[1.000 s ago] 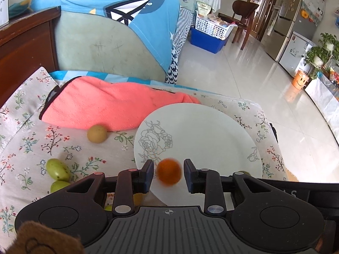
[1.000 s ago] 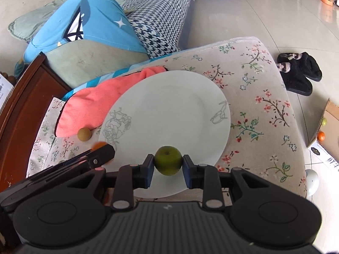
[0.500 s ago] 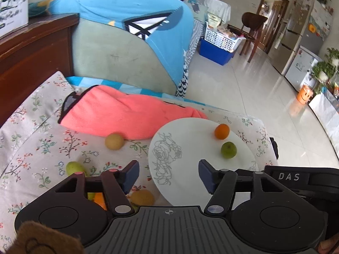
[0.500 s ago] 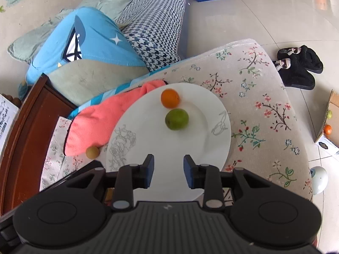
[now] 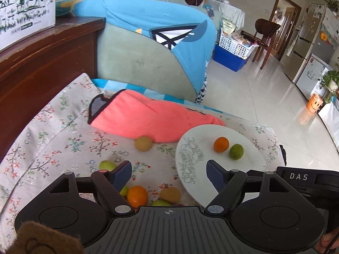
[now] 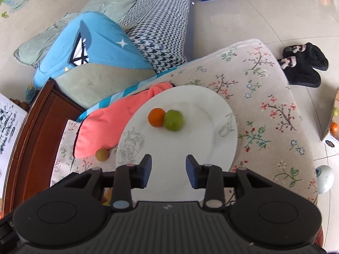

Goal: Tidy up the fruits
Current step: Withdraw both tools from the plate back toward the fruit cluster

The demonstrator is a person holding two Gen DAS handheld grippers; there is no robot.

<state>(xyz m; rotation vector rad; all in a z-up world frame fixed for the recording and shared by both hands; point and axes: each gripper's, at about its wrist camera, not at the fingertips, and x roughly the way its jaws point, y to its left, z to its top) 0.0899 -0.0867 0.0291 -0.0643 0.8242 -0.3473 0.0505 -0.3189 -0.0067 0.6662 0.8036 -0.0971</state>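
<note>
Left gripper (image 5: 168,174) angled down over the floral-print cushion (image 5: 63,139), fingers opening, nothing between. Right gripper (image 6: 168,170) tilted down above the round white plate (image 6: 211,148), fingers opening, empty. On the plate: small orange fruit (image 6: 156,117) touching round green fruit (image 6: 173,120).

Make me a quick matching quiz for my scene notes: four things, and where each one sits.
Things:
1. lime
2. tan fruit
3. slippers
4. milk carton

Places:
A. on the floor
B. on the wooden cabinet
C. on the plate, touching the orange
D. on the floral cloth by the pink towel

Pairs: 1-C, 2-D, 3-A, 4-B
</note>
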